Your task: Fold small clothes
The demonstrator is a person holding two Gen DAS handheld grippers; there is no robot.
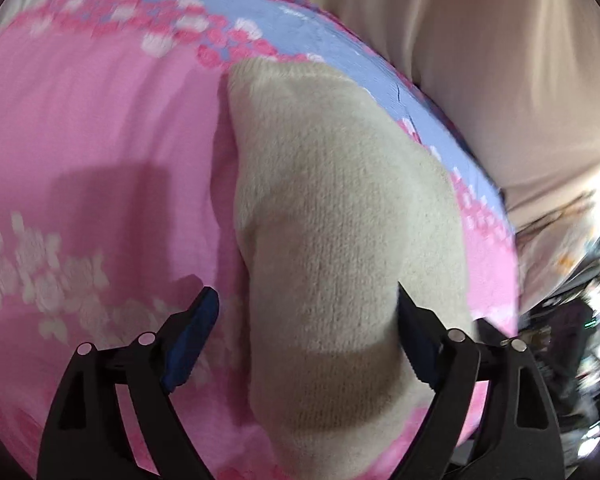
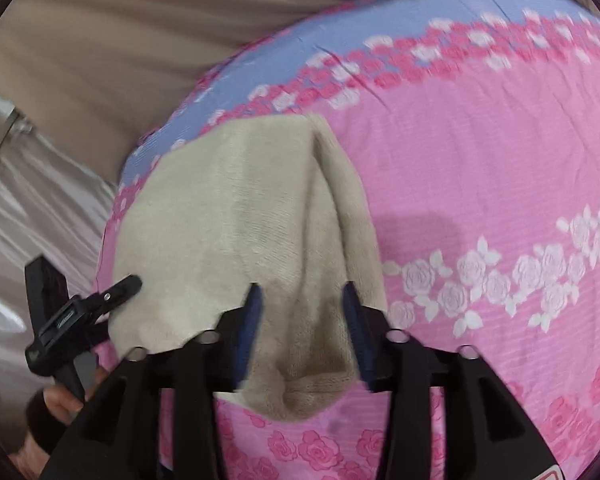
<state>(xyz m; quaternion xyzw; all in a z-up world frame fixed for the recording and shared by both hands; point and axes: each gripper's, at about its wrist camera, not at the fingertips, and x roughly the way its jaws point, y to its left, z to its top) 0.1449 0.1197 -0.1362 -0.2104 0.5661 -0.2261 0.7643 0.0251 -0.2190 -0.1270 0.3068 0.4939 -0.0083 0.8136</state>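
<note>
A small cream knitted cloth lies folded on a pink flowered bedsheet. My left gripper hangs over the cloth's near end. Its jaws are wide open, with the left pad over the sheet and the right finger at the cloth's edge. In the right wrist view the same cloth shows a raised lengthwise fold. My right gripper straddles that fold with a gap on both sides, so it is open. The left gripper appears at the cloth's left edge, held by a hand.
The sheet has a blue band with pink roses along its far edge and a row of white roses on the right. Beige fabric lies beyond the bed edge. Dark clutter lies off the bed's side.
</note>
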